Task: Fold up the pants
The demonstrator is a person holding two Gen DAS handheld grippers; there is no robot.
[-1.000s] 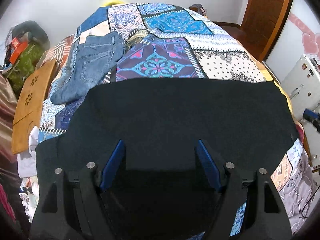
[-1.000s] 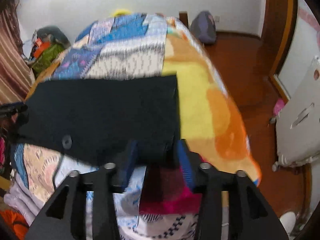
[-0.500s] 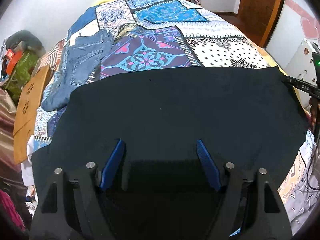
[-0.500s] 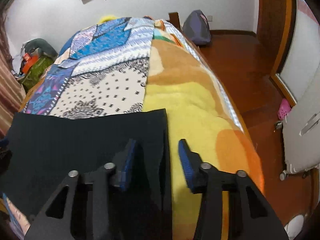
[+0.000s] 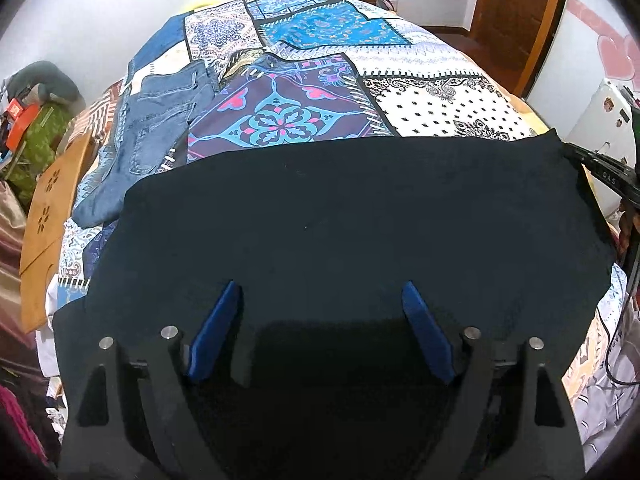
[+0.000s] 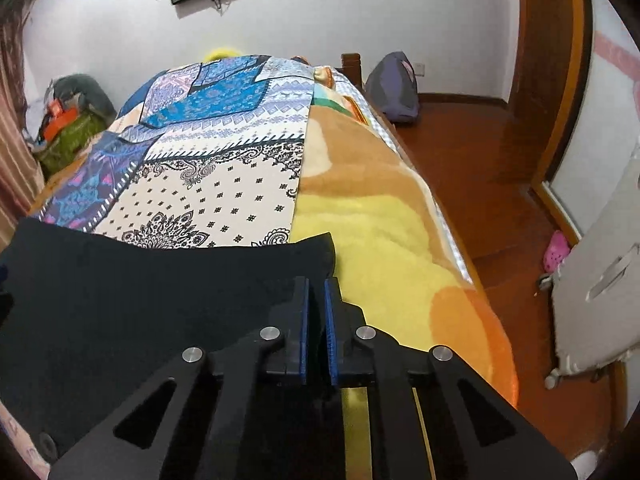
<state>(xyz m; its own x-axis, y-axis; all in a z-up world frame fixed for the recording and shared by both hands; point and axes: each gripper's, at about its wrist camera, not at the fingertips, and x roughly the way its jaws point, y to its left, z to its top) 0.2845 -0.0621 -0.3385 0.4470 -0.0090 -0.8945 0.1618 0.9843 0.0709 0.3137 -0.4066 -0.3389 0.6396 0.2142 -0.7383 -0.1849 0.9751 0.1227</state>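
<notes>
The black pants (image 5: 340,216) lie spread flat across the near end of the bed, covering the patchwork bedspread (image 5: 436,108) from one side to the other. The left gripper (image 5: 320,304) hangs over the near part of the dark cloth, and its jaws are opening, blue pads (image 5: 214,332) standing wide apart. Black fabric lies below and between them, but neither pad presses on it. Ahead of these jaws the pants run to a long straight edge, and past that edge comes the purple floral patch of the bedspread. Off to the left ahead of the jaws, a pair of blue jeans (image 5: 156,128) lies crumpled on the spread, its lower end just beside the edge of the black pants.

Over to the right wrist view: the right gripper (image 6: 316,284) is clamped narrow, blue pads nearly together, and the right-hand corner of the black pants (image 6: 160,292) sits right at its tips. The cloth seems pinched there, with a small peak of fabric rising just ahead of the jaws. To the right of these jaws lies a yellow and orange fleece blanket (image 6: 380,240), and beyond that the wooden floor (image 6: 488,184). To the left, the pants stretch away flat. Far ahead, a purple backpack (image 6: 394,88) leans by the wall.
</notes>
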